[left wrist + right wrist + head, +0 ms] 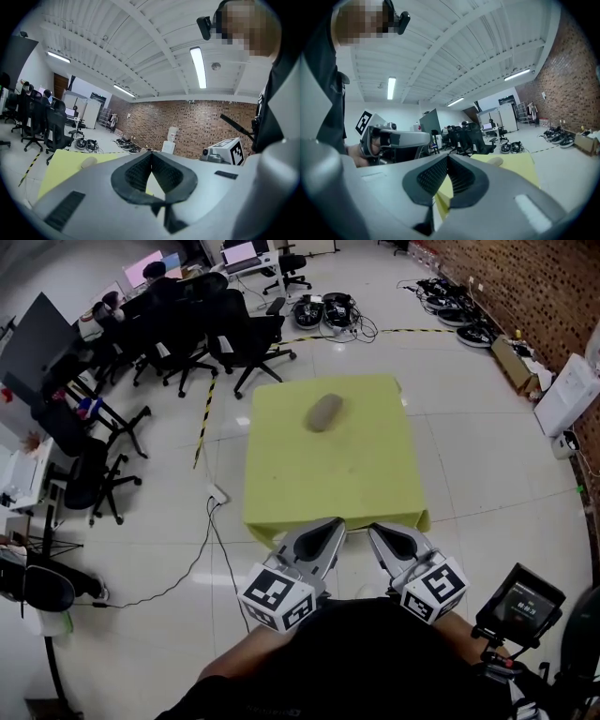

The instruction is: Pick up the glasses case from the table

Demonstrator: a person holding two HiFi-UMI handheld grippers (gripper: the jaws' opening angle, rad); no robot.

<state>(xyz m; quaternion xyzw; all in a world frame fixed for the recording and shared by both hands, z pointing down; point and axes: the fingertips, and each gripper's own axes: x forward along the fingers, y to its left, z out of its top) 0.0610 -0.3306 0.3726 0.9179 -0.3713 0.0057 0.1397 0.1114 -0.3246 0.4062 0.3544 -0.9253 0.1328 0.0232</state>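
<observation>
One blurry glasses case [324,412] lies on the table [375,486].

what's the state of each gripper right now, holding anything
left gripper: closed, holding nothing
right gripper: closed, holding nothing

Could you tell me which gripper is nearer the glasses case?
Left, slightly. The left gripper lines up with the glasses case from the table edge; the right gripper sits further right.

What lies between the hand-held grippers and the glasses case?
Only bare yellow tablecloth, from the left hand-held gripper and right hand-held gripper to the glasses case, as the head view shows.
</observation>
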